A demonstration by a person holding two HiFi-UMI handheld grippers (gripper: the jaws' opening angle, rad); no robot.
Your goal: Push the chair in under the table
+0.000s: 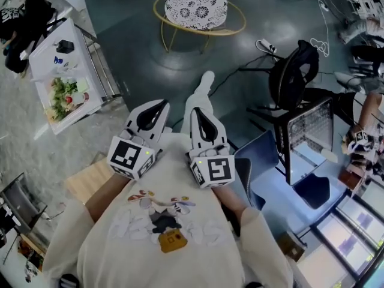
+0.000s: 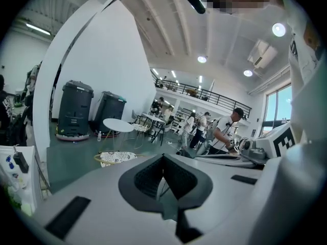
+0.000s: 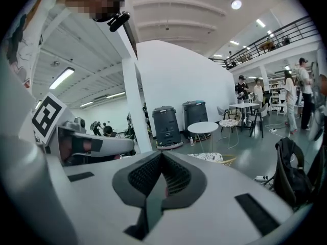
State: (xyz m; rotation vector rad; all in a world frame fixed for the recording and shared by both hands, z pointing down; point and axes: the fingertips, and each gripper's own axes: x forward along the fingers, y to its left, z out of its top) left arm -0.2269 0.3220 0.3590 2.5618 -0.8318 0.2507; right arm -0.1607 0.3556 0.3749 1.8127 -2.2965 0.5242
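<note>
A low chair point(image 1: 196, 8) with a yellow wire frame and a white patterned cushion stands on the dark green floor at the top of the head view. Both gripper views show it ahead, the chair point(image 2: 116, 157) and the chair point(image 3: 212, 157), with a small round white table point(image 2: 118, 125) behind it, also the table point(image 3: 203, 128). My left gripper point(image 1: 157, 105) and right gripper point(image 1: 200, 114) are held side by side close to my chest, well short of the chair. Both are shut with nothing between the jaws.
A white table point(image 1: 36, 62) with a tray of food stands at the left. A black chair with a backpack point(image 1: 292, 77) and cables point(image 1: 267, 45) are at the right, desks with screens point(image 1: 348, 239) beyond. Two dark bins point(image 2: 76, 108) and several people are in the background.
</note>
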